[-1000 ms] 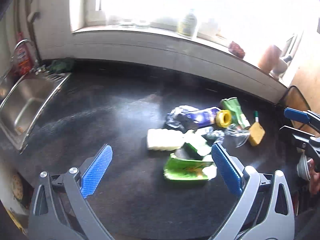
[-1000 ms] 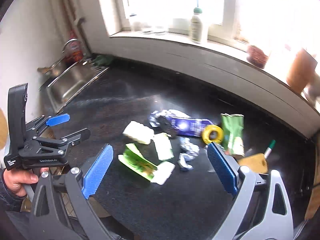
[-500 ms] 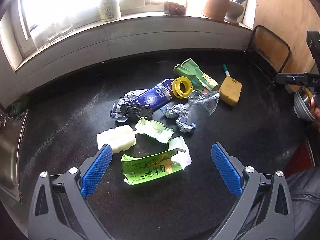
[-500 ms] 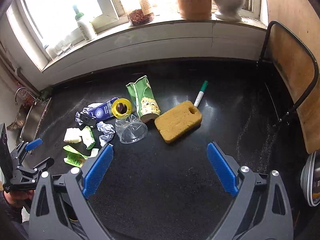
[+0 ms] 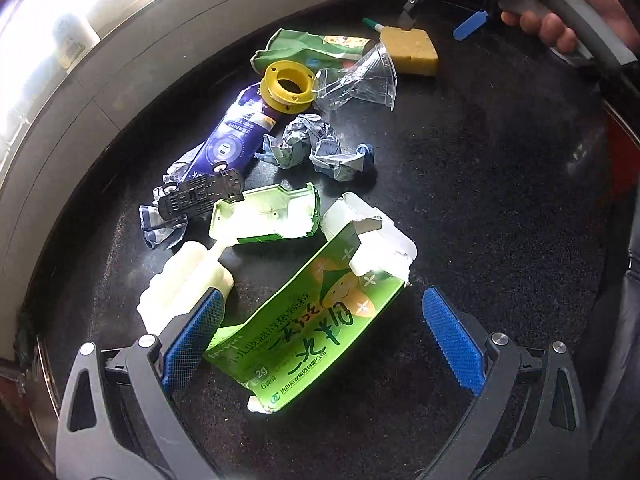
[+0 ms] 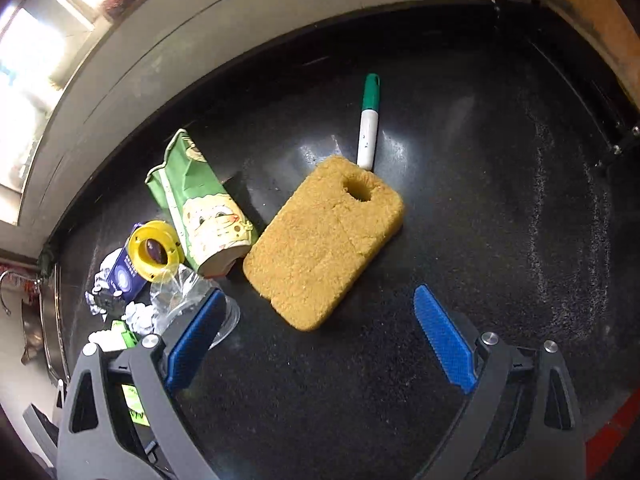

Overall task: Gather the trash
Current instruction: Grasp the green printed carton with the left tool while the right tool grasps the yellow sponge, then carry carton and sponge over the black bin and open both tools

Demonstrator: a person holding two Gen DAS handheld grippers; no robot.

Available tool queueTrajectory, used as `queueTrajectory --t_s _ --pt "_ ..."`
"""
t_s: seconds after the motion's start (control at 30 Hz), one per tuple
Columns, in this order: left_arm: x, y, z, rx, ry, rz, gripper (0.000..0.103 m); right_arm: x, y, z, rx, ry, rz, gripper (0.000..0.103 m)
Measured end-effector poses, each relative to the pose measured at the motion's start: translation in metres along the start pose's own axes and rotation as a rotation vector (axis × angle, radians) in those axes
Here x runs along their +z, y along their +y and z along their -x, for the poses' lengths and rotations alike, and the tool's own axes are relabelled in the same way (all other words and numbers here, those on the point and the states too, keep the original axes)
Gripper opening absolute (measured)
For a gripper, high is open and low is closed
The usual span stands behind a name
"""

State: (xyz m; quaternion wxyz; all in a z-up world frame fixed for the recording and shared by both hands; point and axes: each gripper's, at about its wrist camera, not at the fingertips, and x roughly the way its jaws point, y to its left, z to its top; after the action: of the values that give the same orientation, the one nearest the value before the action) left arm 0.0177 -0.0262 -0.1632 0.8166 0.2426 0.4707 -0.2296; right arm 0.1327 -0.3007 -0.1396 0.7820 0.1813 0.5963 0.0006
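Trash lies scattered on a black counter (image 5: 480, 184). My left gripper (image 5: 320, 340) is open, low over a flattened green carton (image 5: 316, 324) that lies between its fingers. A white foam block (image 5: 180, 284) touches the left finger. Beyond lie a pale green plastic shell (image 5: 268, 220), crumpled foil (image 5: 316, 148), a blue wrapper (image 5: 236, 136), a yellow tape ring (image 5: 288, 86) and a clear plastic cup (image 5: 360, 76). My right gripper (image 6: 316, 336) is open just in front of a yellow sponge (image 6: 324, 236). A green snack bag (image 6: 200, 208) and a green-capped marker (image 6: 369, 120) lie beside the sponge.
A grey tiled wall and windowsill (image 6: 160, 52) run behind the counter. A sink (image 6: 36, 320) is at the far left in the right wrist view. A black toy car chassis (image 5: 200, 196) lies upside down beside the blue wrapper. The counter right of the sponge (image 6: 520, 200) is bare.
Both grippers have dropped much closer to the counter. The left one now straddles the green carton; the right one has closed in on the sponge. Both stay open.
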Motion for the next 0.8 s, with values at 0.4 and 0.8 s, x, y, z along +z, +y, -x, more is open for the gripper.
queueTrajectory --t_s 0.4,0.8 --pt "-0.001 -0.009 -0.015 -0.040 0.032 0.051 0.044 0.014 0.020 -0.032 -0.031 0.015 -0.005 0.042" --pt "0.020 0.007 0.048 -0.102 -0.035 0.428 0.034 -0.030 0.045 0.067 0.004 -0.129 0.271 0.033"
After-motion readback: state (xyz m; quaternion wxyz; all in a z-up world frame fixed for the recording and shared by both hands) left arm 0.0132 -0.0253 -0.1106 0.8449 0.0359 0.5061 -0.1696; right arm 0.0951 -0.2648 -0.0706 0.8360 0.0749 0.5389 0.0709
